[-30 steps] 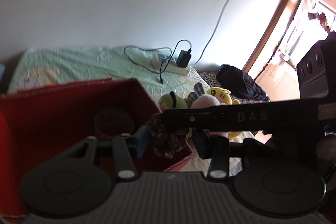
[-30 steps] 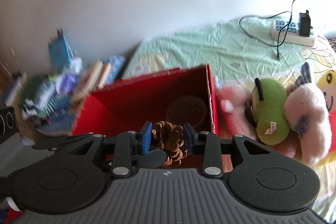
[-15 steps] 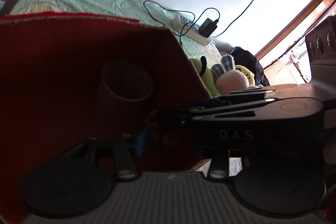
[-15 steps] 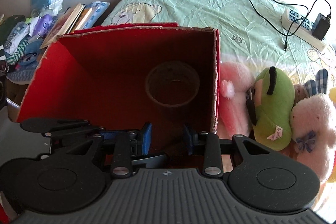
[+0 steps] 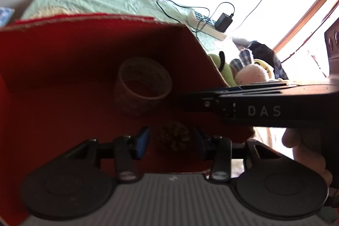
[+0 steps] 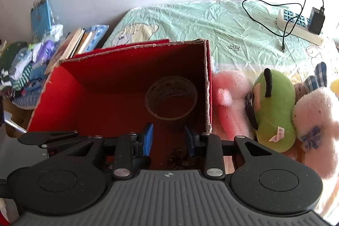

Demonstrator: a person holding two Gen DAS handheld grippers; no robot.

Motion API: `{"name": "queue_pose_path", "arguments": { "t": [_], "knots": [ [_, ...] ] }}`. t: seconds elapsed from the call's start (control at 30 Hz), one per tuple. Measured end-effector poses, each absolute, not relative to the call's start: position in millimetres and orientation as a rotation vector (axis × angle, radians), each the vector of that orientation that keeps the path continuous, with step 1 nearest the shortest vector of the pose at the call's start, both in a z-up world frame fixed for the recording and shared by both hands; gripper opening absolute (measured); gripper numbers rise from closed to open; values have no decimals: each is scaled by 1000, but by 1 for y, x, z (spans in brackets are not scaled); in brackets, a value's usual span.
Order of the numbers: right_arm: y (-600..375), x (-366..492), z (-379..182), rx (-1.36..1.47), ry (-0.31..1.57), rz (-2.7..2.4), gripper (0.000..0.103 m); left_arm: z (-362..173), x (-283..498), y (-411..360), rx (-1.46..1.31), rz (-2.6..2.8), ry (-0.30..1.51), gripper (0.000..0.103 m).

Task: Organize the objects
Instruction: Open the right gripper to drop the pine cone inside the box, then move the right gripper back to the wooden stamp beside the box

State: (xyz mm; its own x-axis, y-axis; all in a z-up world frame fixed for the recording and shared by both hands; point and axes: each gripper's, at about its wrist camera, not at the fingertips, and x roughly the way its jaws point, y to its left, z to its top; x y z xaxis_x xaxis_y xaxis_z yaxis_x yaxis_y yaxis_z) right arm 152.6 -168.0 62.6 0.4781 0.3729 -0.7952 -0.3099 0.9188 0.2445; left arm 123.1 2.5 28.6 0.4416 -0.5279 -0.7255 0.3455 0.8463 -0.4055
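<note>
Pinecone [image 5: 174, 138] lies in the red box [image 6: 118, 77], both grippers parted.
Left gripper [image 5: 172, 139] and right gripper [image 6: 168, 139] grip nothing; the cone is light, brittle-scaled; pinch its middle gently.

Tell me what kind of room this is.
Likely a bedroom in a home: a bed under a wrinkled mint-green printed sheet, soft plush toys such as the green one, and a white power strip with a charger lying on the bedding.

pine cone [image 6: 177, 154] and tape roll [image 6: 171, 97] in box [image 6: 135, 50]
</note>
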Motion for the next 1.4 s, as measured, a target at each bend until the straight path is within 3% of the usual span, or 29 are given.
{"name": "queue_pose_path", "arguments": {
  "t": [0.43, 0.63, 1.4],
  "knots": [
    [-180, 123, 70, 136, 908, 364, 35, 44, 107, 5, -15, -316, 957, 49],
    [-182, 107, 73, 149, 890, 368, 35, 52, 95, 3, 46, -235, 942, 59],
    [-183, 76, 74, 176, 815, 353, 36, 78, 60, 3, 83, -99, 882, 69]
  ]
}}
